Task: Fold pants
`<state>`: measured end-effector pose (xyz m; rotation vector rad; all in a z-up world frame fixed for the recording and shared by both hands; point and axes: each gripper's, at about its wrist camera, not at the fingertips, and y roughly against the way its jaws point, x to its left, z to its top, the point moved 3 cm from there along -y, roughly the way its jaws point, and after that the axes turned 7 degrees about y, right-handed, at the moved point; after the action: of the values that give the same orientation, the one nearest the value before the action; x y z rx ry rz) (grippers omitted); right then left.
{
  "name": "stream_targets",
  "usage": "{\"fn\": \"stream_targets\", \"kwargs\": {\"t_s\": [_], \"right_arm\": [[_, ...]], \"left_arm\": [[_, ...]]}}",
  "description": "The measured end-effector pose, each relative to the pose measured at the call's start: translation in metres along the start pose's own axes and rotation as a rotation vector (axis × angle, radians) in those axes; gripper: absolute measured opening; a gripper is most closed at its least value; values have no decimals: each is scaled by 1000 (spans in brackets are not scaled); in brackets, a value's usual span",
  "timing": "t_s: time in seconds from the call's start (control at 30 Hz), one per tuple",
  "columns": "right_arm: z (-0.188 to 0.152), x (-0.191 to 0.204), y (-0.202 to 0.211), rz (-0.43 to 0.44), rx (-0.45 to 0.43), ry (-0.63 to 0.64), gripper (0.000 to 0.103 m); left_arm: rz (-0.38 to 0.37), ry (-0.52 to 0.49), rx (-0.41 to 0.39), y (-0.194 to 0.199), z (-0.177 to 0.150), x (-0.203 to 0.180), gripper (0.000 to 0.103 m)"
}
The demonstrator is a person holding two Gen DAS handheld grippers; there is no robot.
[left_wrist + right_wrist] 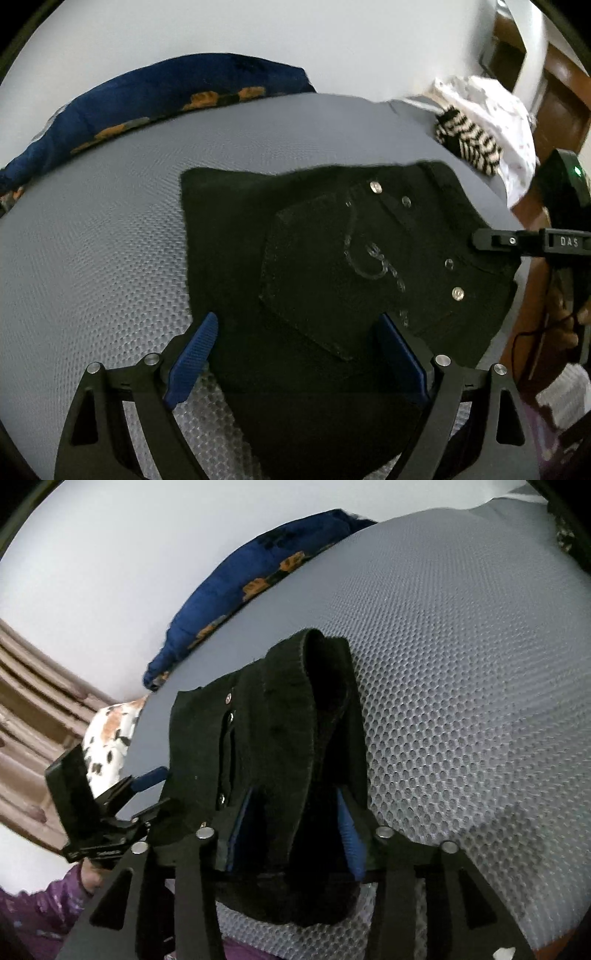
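Black pants [332,258] lie folded on the grey mesh mattress [92,258], back pocket with pale stitching and rivets facing up. My left gripper [299,339] hovers open over their near part, its blue pads wide apart on either side of the cloth. One finger [495,238] of the other gripper reaches the pants' right edge. In the right wrist view, a raised fold of the pants [288,720] stands between the blue pads of my right gripper [295,830]. Its jaws are partly apart, and a dark gap shows beside the right pad. A blue finger [149,777] of the left gripper shows at the left.
A dark blue blanket with orange print [147,99] lies along the mattress's far edge by the white wall. White and striped clothes [480,122] are heaped at the far right corner. A patterned pillow [107,738] and a person's purple sleeve [48,904] are at the left.
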<state>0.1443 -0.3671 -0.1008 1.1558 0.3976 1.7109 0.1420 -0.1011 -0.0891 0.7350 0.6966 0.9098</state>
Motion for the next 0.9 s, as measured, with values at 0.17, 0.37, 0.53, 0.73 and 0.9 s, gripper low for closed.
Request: {"fn": "stream_targets", "kwargs": {"t_s": [0.17,0.37,0.53,0.73,0.9], "right_arm": [[9,21,38,9,-124,-71,60],[-13,38,46,123,-196,-287,75],[-29,65,30,-3,-182,-188,76],[-35,93,27,-149,-203,18,76],[-42,110,22,-196,-195,120,77]], "left_arm": [[4,92,-34,13,2,20,88],[91,128,-95,28,-2,35,88],[166,120,-128,40,-4,40,88],[244,118,-162,52,-8,41,88],[255,138,-168,57,-11,40,88]]}}
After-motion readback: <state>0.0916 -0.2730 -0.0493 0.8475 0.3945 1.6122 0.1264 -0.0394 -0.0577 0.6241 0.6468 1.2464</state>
